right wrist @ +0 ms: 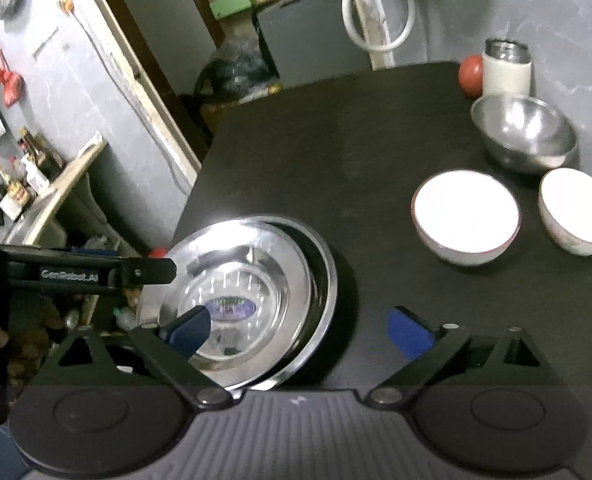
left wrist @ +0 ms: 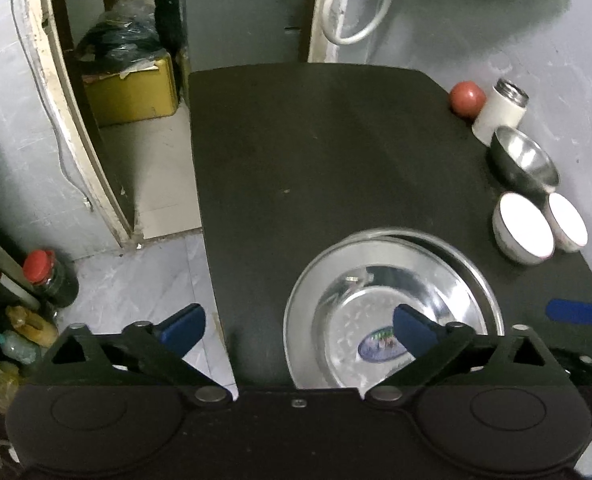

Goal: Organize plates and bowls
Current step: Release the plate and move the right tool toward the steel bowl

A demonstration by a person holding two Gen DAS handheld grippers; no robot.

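Two steel plates (left wrist: 376, 280) lie stacked, slightly offset, at the front of the black table (left wrist: 296, 140). My left gripper (left wrist: 298, 330) is open; its right finger hangs over the top plate, its left finger beyond the table's left edge. In the right wrist view my right gripper (right wrist: 300, 331) is open, with its left finger over the steel plates (right wrist: 255, 264) and its right finger over bare table. Neither holds anything. A steel bowl (right wrist: 524, 136) and two white bowls (right wrist: 466, 216) (right wrist: 576, 210) stand at the right.
A white flask (right wrist: 506, 68) and a red ball (right wrist: 470, 74) stand at the far right corner by the wall. The table's left edge (left wrist: 211, 240) drops to a tiled floor with bottles (left wrist: 49, 276). A yellow box (left wrist: 131, 88) sits in the doorway behind.
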